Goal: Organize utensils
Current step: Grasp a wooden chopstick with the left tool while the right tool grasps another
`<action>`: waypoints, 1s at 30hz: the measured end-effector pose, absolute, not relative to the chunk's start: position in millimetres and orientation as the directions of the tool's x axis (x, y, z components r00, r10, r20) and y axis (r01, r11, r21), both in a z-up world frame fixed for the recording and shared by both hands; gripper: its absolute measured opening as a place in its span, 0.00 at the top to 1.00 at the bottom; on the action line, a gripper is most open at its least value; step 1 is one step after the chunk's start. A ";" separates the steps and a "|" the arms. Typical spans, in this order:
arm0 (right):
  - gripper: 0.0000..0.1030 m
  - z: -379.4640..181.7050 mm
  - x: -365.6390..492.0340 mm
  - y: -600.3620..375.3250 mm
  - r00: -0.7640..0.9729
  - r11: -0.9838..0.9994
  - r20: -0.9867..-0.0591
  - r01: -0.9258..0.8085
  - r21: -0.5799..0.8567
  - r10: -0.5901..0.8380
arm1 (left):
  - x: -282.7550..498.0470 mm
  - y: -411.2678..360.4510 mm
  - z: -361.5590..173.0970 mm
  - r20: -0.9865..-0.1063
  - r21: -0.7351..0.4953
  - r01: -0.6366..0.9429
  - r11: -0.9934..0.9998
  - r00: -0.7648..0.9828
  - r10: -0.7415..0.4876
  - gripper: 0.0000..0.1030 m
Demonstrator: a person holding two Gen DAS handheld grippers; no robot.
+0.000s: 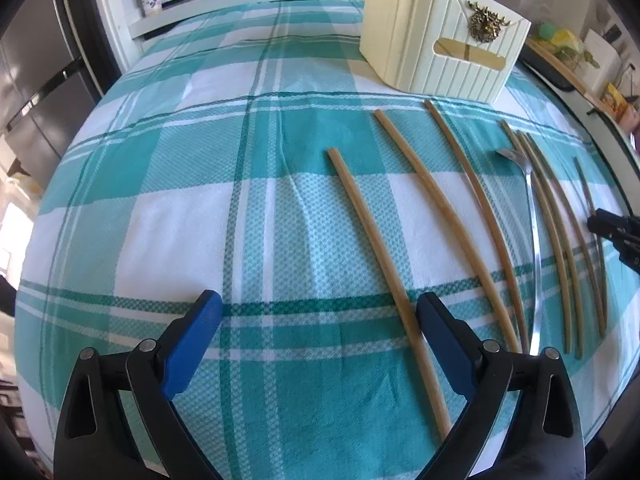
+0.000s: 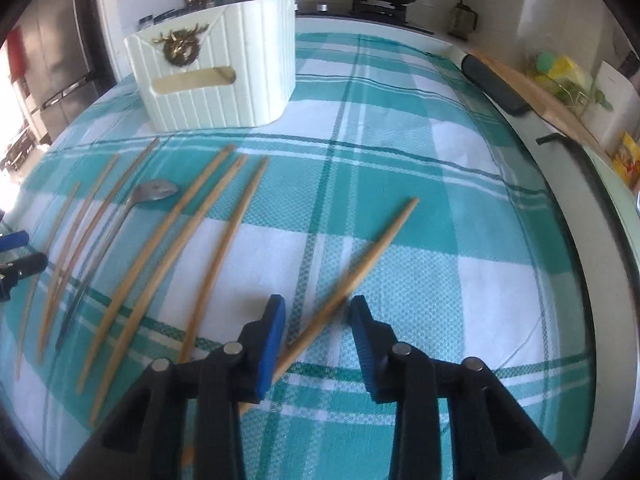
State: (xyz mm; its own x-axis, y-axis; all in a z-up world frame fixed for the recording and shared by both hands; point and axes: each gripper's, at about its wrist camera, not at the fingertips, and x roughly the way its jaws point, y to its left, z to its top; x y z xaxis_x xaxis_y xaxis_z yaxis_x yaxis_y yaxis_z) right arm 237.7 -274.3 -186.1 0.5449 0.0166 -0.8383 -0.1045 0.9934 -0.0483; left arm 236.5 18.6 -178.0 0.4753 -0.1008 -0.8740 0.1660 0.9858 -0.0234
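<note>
1. Right gripper (image 2: 316, 320): jaws apart, nothing clamped. One chopstick (image 2: 360, 272) lies diagonally across the gap between the blue pads, its near end running under the left pad and its far tip pointing up-right. It looks blurred; can't tell if it rests flat on the cloth or is slightly lifted. Pads are beside it, not closed on it.
2. Left gripper (image 1: 320, 312): jaws spread wide, holding nothing. The nearest chopstick (image 1: 384, 272) runs along the inner side of its right pad, near end passing under that finger. Not gripped.
3. Mid-field, on the teal checked cloth (image 1: 200, 220): a loose row of more chopsticks (image 1: 476, 200) lying roughly parallel, with one metal spoon (image 1: 528, 216) among them, bowl at the far end.
4. Far: cream ribbed holder (image 1: 436, 44) stands upright at the far side of the cloth, well apart from both grippers. A wooden piece shows through its handle slot; contents otherwise hidden.
5. Progress, my read: early. Nearly everything is still on the cloth, nothing in hand. Left to do: pick each piece and drop it in the holder, chopstick at the right pads likely first.
</note>
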 end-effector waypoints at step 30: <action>0.57 -179.6 304.4 -323.5 0.410 0.992 -0.908 0.061 0.115 0.080 | 314.5 -1.9 -168.4 -0.939 -0.050 0.259 0.965 0.317 -0.134 0.62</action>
